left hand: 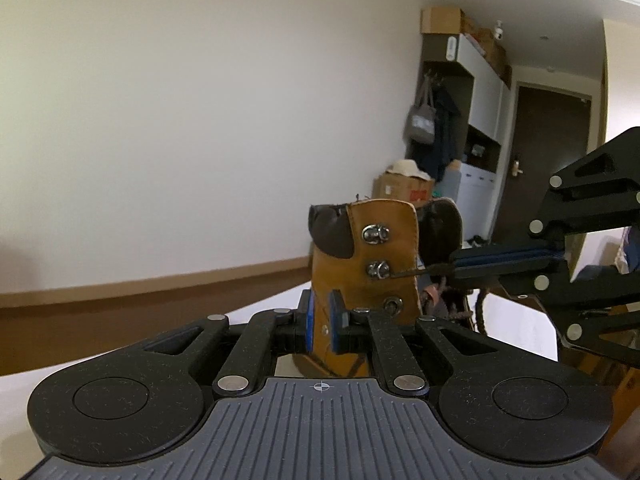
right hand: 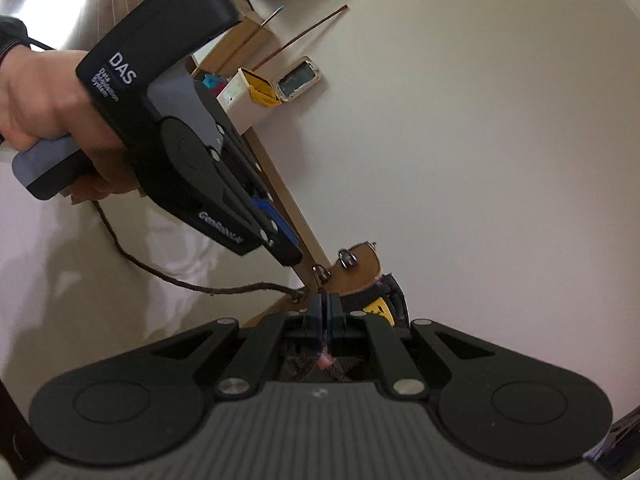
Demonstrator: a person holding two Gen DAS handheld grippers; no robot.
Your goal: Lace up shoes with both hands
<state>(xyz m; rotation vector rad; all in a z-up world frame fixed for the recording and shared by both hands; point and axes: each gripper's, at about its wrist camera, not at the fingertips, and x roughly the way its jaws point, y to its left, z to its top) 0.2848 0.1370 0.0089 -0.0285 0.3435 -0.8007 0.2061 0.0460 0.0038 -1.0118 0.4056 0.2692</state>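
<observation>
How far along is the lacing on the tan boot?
Done: the dark brown lace reaches the middle metal hook of the tan leather boot. In hand: the right gripper is shut on that lace, holding it taut sideways. The left gripper sits low by the boot; I can't tell if it grips. Left: the top metal hook looks empty, and no knot shows.

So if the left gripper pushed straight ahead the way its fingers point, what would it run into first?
Most likely the tan boot. The left gripper has its fingers slightly apart, with the boot's leather side showing in the gap and just beyond. Depth is unclear, so it may already be touching.
</observation>
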